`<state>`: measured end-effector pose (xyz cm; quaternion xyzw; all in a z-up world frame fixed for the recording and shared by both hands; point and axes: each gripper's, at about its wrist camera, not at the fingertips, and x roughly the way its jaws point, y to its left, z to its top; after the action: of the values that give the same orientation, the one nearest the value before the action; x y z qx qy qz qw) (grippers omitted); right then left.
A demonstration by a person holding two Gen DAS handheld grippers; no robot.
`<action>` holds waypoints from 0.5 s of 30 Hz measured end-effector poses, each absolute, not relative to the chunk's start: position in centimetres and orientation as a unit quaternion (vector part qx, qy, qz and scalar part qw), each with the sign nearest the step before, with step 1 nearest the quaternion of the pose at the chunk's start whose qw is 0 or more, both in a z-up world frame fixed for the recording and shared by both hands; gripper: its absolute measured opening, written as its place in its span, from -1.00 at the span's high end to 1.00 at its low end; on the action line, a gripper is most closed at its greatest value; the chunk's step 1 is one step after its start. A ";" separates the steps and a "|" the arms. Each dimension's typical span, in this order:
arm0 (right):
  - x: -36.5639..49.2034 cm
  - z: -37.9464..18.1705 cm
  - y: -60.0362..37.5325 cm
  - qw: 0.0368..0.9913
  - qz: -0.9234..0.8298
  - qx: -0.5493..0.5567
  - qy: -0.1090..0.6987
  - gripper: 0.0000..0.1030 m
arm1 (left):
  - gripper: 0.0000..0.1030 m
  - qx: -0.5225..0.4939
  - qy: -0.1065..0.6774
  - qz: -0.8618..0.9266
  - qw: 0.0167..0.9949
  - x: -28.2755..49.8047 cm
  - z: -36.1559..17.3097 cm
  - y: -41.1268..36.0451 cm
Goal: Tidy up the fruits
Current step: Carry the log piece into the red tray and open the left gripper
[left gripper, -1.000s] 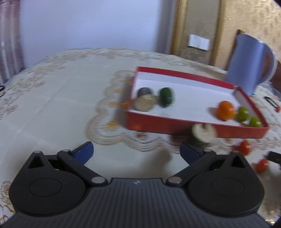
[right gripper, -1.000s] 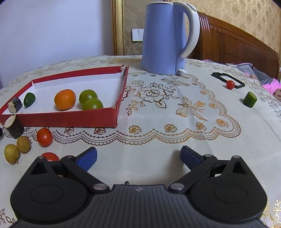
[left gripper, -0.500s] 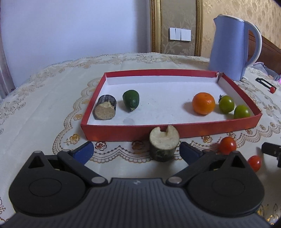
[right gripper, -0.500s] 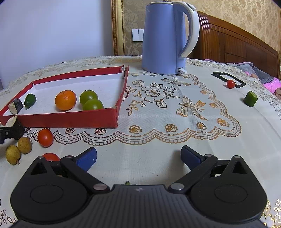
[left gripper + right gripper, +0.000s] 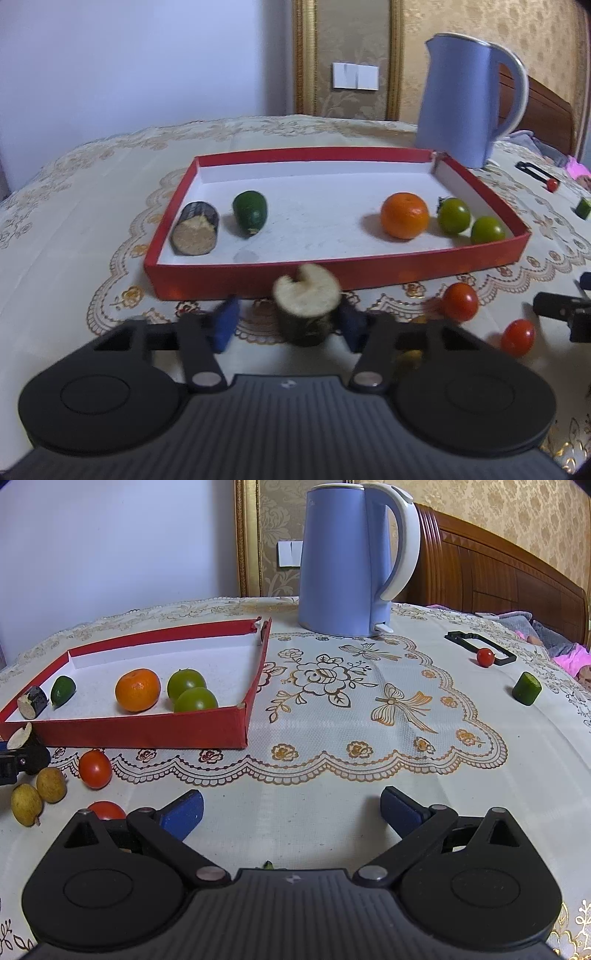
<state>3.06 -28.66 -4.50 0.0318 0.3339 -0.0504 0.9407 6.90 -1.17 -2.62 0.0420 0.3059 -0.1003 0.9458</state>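
Note:
A red tray (image 5: pixel 369 271) holds a dark cut stalk piece (image 5: pixel 194 233), a dark green fruit (image 5: pixel 250 213), an orange (image 5: pixel 404 215) and two green fruits (image 5: pixel 453 215). My left gripper (image 5: pixel 288 323) is closing around a second dark stalk piece (image 5: pixel 306 306) that stands on the cloth in front of the tray; the right pad touches it, the left pad stands a little off. My right gripper (image 5: pixel 291 812) is open and empty over bare cloth. Two red tomatoes (image 5: pixel 460 301) and two yellow fruits (image 5: pixel 38 794) lie on the cloth near the tray.
A blue kettle (image 5: pixel 351 561) stands behind the tray's right corner. At the far right lie a small tomato (image 5: pixel 485 657) on a black frame (image 5: pixel 480 647) and a green cut piece (image 5: pixel 526 688). A lace cloth covers the table.
My left gripper swung to face the tray, moved up to the stalk piece, and its jaws narrowed from wide open to nearly around the piece. The right gripper stayed still.

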 end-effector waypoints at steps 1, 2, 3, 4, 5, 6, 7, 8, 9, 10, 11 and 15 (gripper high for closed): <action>3.1 -4.5 -28.6 0.941 -0.050 0.032 0.334 -0.99 | 0.41 0.039 0.307 -0.111 0.944 6.9 -2.5 -1.2; 3.1 -4.5 -28.6 0.941 -0.051 0.031 0.334 -0.99 | 0.41 0.038 0.308 -0.116 0.943 6.8 -2.5 -1.2; 3.1 -4.5 -28.6 0.941 -0.050 0.031 0.334 -0.99 | 0.41 0.043 0.308 -0.114 0.943 6.7 -2.5 -1.3; 3.0 -4.5 -28.7 0.941 -0.050 0.032 0.334 -0.99 | 0.41 0.050 0.308 -0.113 0.943 6.6 -2.4 -1.4; 3.1 -4.5 -28.6 0.941 -0.050 0.031 0.334 -0.99 | 0.41 0.053 0.307 -0.112 0.944 6.5 -2.4 -1.4; 3.1 -4.5 -28.7 0.941 -0.050 0.031 0.334 -0.99 | 0.41 0.053 0.308 -0.111 0.943 6.4 -2.4 -1.3; 3.1 -4.5 -28.6 0.941 -0.050 0.031 0.334 -0.99 | 0.41 0.050 0.309 -0.113 0.943 6.3 -2.2 -1.2; 3.1 -4.5 -28.6 0.941 -0.050 0.031 0.334 -0.99 | 0.41 0.048 0.305 -0.118 0.944 6.1 -1.9 -1.1; 3.1 -4.5 -28.6 0.941 -0.050 0.031 0.334 -0.99 | 0.41 0.046 0.300 -0.121 0.945 5.9 -1.5 -1.0; 3.0 -4.5 -28.7 0.941 -0.050 0.031 0.334 -0.99 | 0.41 0.047 0.293 -0.123 0.947 5.7 -1.0 -1.1; 3.1 -4.5 -28.6 0.941 -0.050 0.031 0.334 -0.99 | 0.41 0.048 0.285 -0.124 0.949 5.5 -0.4 -1.1; 3.1 -4.5 -28.6 0.941 -0.050 0.031 0.334 -0.99 | 0.41 0.044 0.266 -0.124 0.955 6.5 1.5 -1.6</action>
<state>3.08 -28.56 -4.51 0.0307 0.3342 -0.0502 0.9407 6.51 -1.61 1.52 0.0444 0.2661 -0.1244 0.9549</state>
